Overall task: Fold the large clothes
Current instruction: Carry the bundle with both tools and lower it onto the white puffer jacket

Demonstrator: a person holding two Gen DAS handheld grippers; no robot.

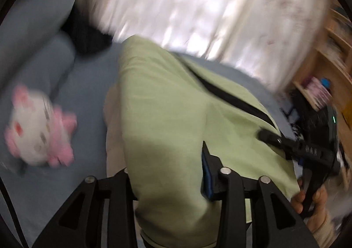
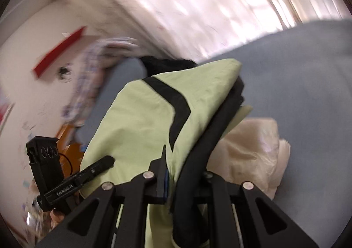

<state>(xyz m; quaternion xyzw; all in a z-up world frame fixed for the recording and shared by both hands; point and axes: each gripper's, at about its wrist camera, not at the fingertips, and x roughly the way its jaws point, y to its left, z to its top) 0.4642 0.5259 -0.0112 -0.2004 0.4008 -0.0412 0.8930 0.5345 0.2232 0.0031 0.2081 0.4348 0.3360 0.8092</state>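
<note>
1. The left tool (image 1: 167, 179) has the light green garment (image 1: 176, 104) between its fingers; its jaws stand part-spread, and blur hides whether the pads bite the cloth.
2. The right tool (image 2: 184, 173) is pressed nearly together, pinching the garment's black-trimmed edge.
3. The garment hangs lifted between both tools, above the blue bed (image 1: 88, 93).
4. Folding looks barely begun: the cloth is raised and bunched, with no tidy fold yet; laying it flat and folding remain.
5. A pink and white plush toy (image 1: 39, 126) lies left on the bed, a cream cloth (image 2: 253, 148) nearby.
6. I see no containers.
</note>
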